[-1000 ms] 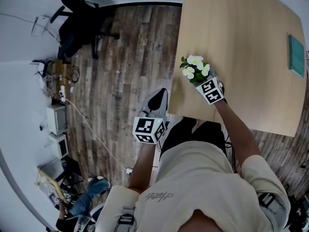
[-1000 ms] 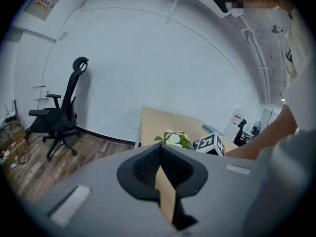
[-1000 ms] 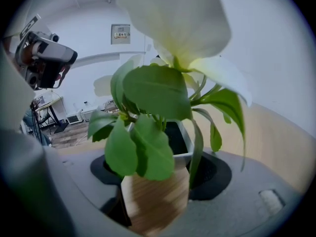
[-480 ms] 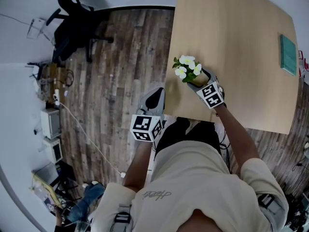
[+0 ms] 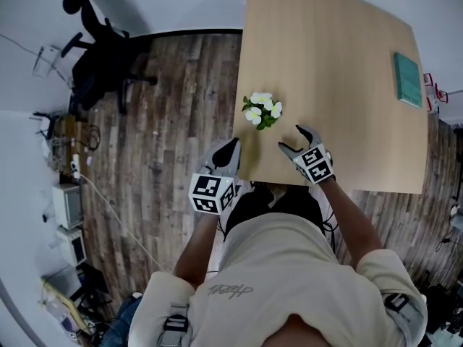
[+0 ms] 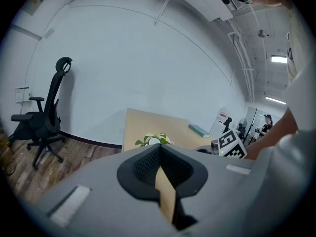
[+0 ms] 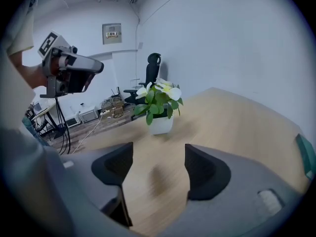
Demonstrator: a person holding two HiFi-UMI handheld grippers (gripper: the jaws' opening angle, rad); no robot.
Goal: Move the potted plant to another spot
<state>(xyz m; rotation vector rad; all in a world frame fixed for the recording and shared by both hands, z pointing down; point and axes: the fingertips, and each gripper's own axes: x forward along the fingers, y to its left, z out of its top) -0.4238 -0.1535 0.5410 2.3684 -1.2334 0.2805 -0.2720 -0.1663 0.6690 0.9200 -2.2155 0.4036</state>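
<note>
The potted plant (image 5: 262, 110) is found upright on the tabletop (image 5: 340, 85), near its left edge and clear of both tools. The right tool (image 5: 292, 139) is held over the near edge, short of the plant. Its jaws are set wide, have just been closing, and nothing is gripped between them. The left tool (image 5: 228, 152) is held by the near-left corner, jaws together and empty.

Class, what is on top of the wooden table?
A potted plant near the left edge and a flat teal thing at the right edge. From overhead, leaves cover its white pot.
</note>
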